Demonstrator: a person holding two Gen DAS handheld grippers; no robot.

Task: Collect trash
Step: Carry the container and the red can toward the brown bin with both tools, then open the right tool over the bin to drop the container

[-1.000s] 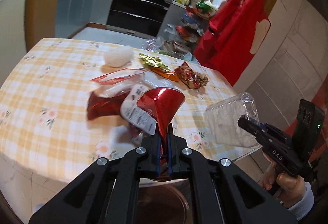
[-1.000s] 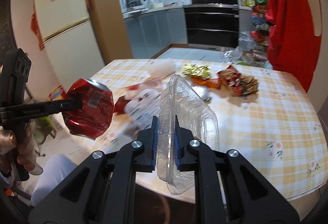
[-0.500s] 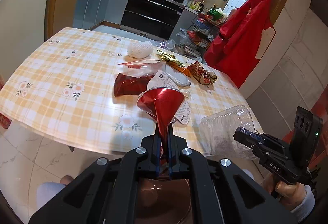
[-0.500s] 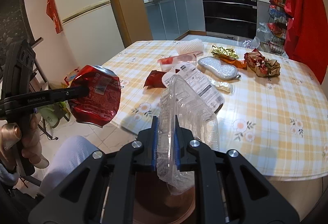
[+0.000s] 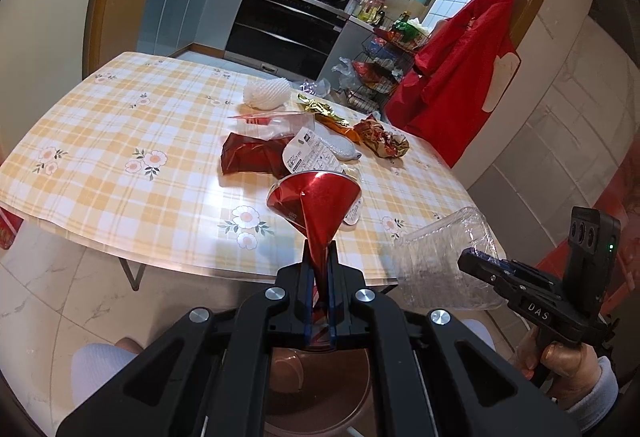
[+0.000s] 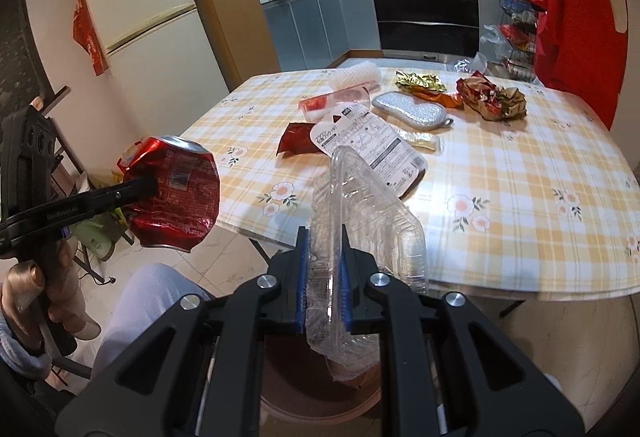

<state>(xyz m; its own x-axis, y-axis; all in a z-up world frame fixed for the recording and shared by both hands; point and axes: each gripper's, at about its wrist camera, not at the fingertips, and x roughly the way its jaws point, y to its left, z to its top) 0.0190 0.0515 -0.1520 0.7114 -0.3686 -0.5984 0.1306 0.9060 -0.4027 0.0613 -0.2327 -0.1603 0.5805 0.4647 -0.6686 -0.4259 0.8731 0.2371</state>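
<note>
My left gripper (image 5: 319, 277) is shut on a crushed red can (image 5: 316, 201), also seen in the right wrist view (image 6: 174, 193), held off the table's near edge. My right gripper (image 6: 323, 273) is shut on a clear plastic clamshell container (image 6: 360, 205), which also shows in the left wrist view (image 5: 444, 261). Both hang above a brown bin (image 6: 316, 389) on the floor, seen too in the left wrist view (image 5: 316, 389). More trash lies on the yellow checked table (image 6: 520, 173): a white label pack (image 6: 368, 141), a dark red wrapper (image 6: 296, 139), a crumpled snack bag (image 6: 490, 97).
A silver sponge (image 6: 410, 109), a gold wrapper (image 6: 420, 83), a white foam net (image 6: 354, 75) and a red-edged clear bag (image 6: 336, 101) also lie on the table. A fridge (image 6: 148, 17) stands left, a red apron (image 6: 572, 5) hangs right. My knee (image 6: 152, 297) is below.
Both grippers have pulled back and away from the table with the can and the clamshell; they now hang over the floor and the bin.
</note>
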